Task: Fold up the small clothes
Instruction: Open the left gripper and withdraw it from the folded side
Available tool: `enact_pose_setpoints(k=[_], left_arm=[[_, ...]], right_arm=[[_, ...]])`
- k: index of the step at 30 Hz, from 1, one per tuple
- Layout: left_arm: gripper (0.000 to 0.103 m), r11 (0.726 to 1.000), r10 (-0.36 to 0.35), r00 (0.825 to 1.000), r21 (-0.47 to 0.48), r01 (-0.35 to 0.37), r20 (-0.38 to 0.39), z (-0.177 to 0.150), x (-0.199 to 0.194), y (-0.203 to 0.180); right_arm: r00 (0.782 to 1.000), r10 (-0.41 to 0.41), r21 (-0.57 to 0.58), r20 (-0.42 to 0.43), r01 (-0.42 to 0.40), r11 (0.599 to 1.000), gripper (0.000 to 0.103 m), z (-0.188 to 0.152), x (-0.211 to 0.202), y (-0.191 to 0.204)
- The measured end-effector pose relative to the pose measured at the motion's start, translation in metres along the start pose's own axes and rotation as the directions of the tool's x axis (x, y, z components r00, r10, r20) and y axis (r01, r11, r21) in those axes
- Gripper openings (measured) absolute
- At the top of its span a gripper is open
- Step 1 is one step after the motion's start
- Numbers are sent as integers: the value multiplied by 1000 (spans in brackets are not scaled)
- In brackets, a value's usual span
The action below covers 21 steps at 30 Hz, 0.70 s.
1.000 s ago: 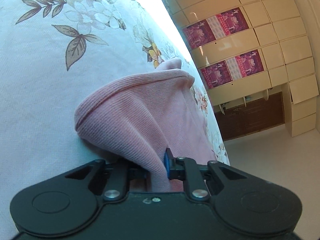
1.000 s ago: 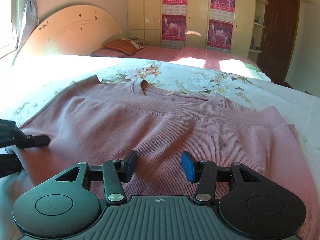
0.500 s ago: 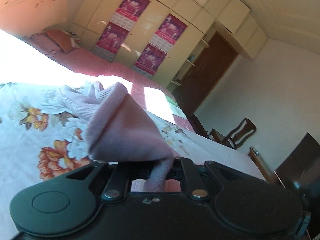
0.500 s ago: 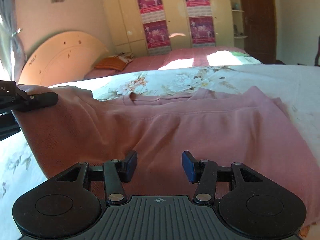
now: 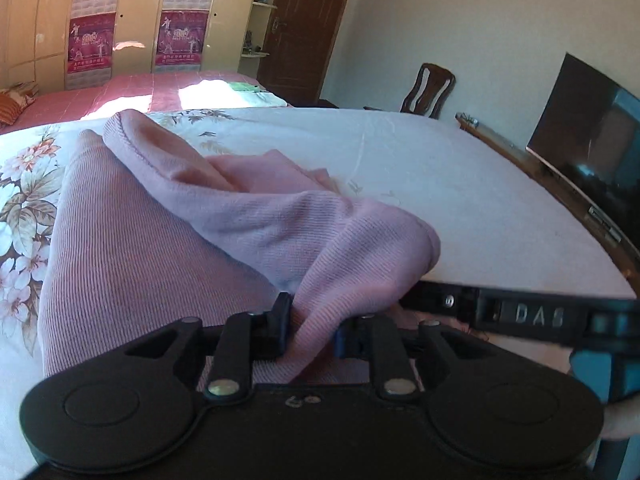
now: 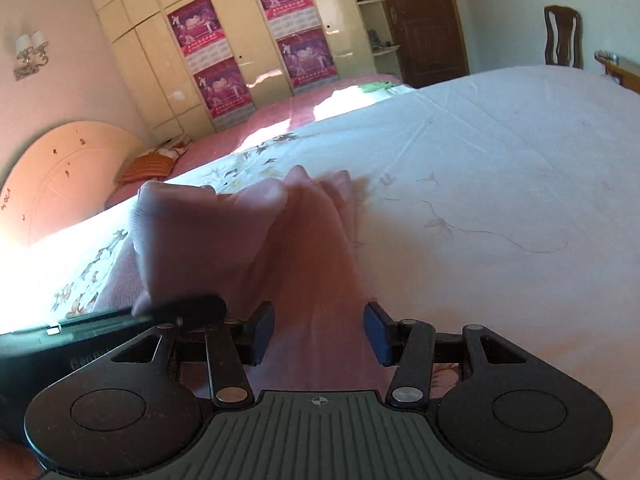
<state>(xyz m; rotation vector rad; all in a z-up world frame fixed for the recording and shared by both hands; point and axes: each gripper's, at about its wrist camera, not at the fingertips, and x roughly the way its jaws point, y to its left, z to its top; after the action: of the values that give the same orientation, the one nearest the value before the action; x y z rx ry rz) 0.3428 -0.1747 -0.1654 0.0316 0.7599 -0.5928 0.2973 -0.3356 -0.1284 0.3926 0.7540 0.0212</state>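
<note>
Mid-fold: left gripper [image 5: 310, 330] clamped on the top [image 5: 160, 248], right gripper [image 6: 320, 334] jaws apart. Next, lay it flat on the bed [image 5: 460, 184].

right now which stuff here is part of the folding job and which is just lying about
Part of the job:
- pink top
- left gripper, shut on the top
- right gripper, open over the top
- bed sheet it is folded on

Just lying about:
- chair
- television
- striped pillow
- wardrobe posters
</note>
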Motion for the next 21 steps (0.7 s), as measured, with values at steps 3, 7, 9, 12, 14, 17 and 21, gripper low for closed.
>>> enact_pose_setpoints(k=[3,7,9,12,14,17,21], left_arm=[[54,994,1,1000,107,-1,5,-12,-21,-14],[56,998,48,998,44,-50,39,-14,-54,-5],[56,995,88,994,-55,-84,70,-9,-66,15],[56,974,170,984,-160,-158,59,9,-64,49],[55,964,212,977,-174,-203,38,22,-53,61],[54,966,238,969,-124,-229,62,43,-38,60],[53,969,246,968,-18,-245,47,62,1,39]], right_arm=[[997,69,71,15,-70,995,49,15,-7,-15],[972,232,149,25,-233,961,50,38,-12,-22],[957,289,159,8,-287,945,50,47,-5,-19],[950,307,128,-48,-299,946,64,56,11,-10],[951,300,85,-76,-294,952,74,59,24,0],[949,299,53,-99,-295,954,74,61,35,6],[948,302,60,-103,-297,953,74,62,40,-3]])
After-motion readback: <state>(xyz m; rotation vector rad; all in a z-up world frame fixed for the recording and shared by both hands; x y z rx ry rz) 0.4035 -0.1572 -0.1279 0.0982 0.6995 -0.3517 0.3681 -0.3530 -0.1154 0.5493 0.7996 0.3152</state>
